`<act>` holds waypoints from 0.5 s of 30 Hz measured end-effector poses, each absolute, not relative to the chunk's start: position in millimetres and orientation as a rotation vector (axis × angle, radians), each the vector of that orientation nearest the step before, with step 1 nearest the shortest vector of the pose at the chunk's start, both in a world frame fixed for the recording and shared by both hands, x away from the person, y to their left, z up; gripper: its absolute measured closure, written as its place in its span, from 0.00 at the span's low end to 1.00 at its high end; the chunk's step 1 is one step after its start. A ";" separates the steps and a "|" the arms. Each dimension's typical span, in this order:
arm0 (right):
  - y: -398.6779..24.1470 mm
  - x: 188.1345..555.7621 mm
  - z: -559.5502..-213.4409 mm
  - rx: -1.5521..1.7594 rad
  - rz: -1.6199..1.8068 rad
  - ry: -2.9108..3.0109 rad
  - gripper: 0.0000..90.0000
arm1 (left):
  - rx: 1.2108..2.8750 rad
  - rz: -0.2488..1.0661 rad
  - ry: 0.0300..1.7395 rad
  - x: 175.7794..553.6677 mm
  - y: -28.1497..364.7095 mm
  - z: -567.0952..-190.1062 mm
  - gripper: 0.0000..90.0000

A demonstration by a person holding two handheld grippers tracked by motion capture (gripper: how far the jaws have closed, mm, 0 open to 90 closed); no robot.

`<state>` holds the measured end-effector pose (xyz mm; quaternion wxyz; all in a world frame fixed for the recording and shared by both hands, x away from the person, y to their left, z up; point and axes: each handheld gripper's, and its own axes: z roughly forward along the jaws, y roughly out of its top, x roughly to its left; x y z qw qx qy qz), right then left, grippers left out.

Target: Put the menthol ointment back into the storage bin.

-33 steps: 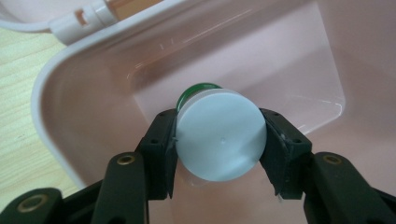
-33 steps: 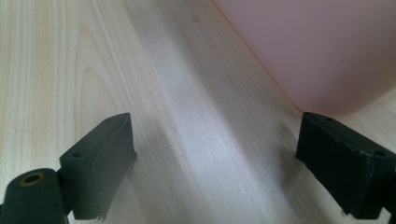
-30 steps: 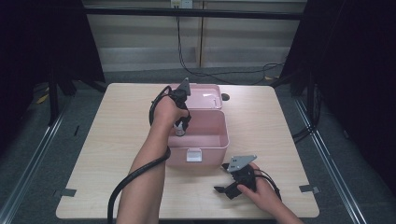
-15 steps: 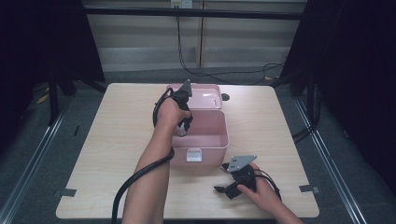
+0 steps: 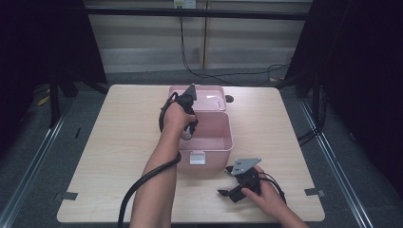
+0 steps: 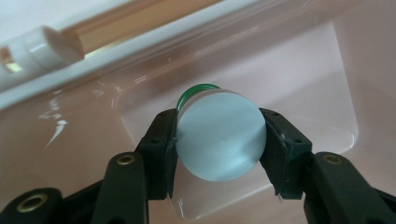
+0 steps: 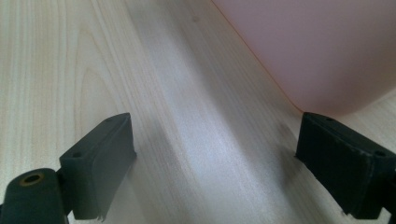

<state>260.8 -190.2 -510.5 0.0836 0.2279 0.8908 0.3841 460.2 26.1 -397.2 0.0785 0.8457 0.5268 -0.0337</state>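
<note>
Black left tool (image 6: 219, 140) clamps white jar (image 6: 220, 135); right tool (image 7: 215, 158) wide open.

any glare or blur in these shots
Left gripper view: white glare streaks on the pink box, and the round object the gripper holds looks soft. Right gripper view: box wall blurred, table grain sharper. High view: dark surroundings.

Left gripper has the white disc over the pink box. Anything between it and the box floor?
Nothing visible: the left gripper holds the white disc inside the pink box, with bare floor beneath it.
</note>
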 end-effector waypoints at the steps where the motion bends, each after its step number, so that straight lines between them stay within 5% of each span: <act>1: -190.2 260.8 -510.5 0.680 1.146 2.659 0.12 | 2.532 -0.101 1.577 460.2 26.1 -397.2 0.56; 15: -190.2 260.8 -510.6 0.680 1.150 2.659 0.12 | 2.512 -0.072 1.581 459.8 27.8 -404.9 0.56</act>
